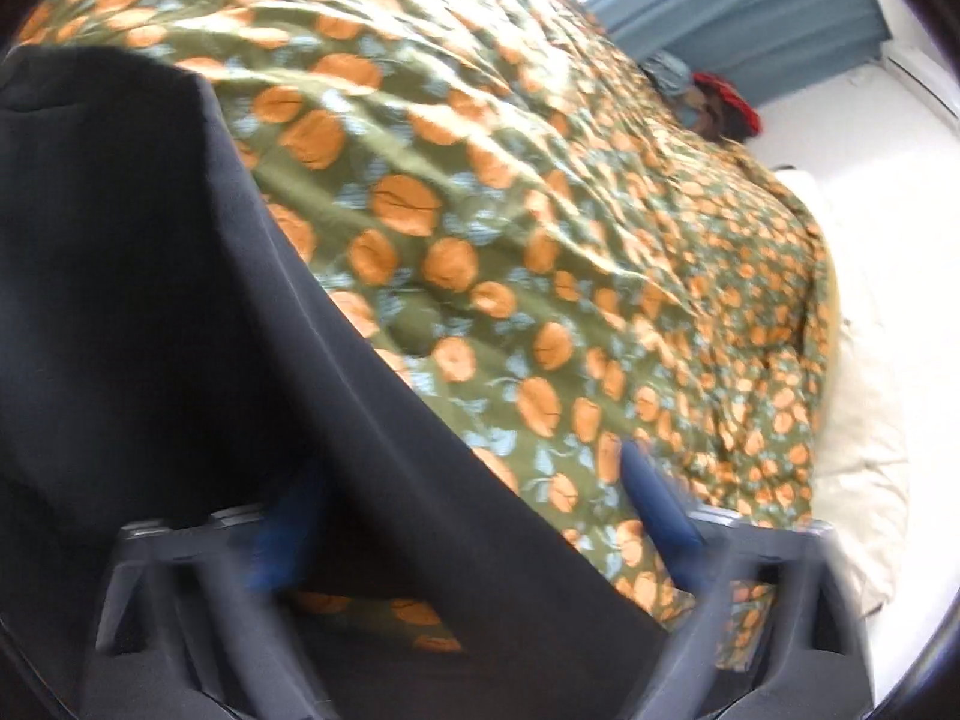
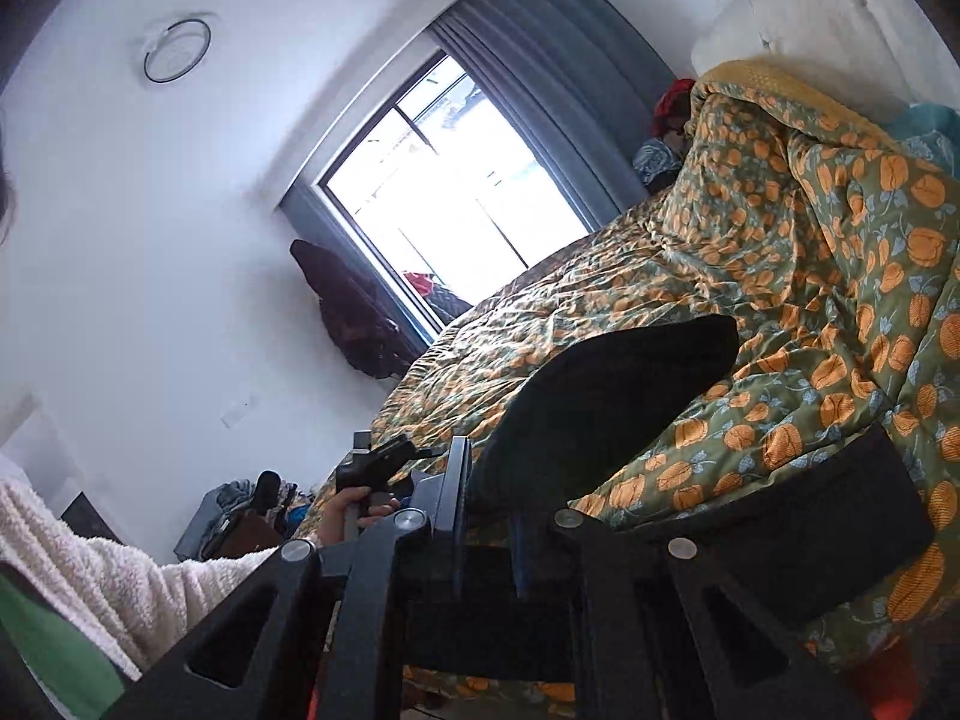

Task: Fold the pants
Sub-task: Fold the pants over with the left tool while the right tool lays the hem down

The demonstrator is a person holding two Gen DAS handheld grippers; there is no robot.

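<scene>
Black pants [image 2: 606, 402] are lying across a bed covered by an olive-green quilt [image 2: 798, 276] printed with orange pumpkins. In the right wrist view, the right tongs [image 2: 489, 534] are pressed nearly together, pinching an edge of the pants, and the dark cloth is rising from them in a rounded fold over the quilt. Further left in that view, a person's hand [image 2: 354, 510], in a fuzzy white sleeve [image 2: 120, 576], is gripping the handle of the other tool. In the blurred left wrist view, the left tongs [image 1: 456, 528] are showing blue fingers [image 1: 654, 504] on either side of a broad sheet of the pants [image 1: 180, 300]; whether they are pinching it cannot be told. A bright window [image 2: 444, 192] with grey-blue curtains [image 2: 540, 54] is standing behind the bed.
</scene>
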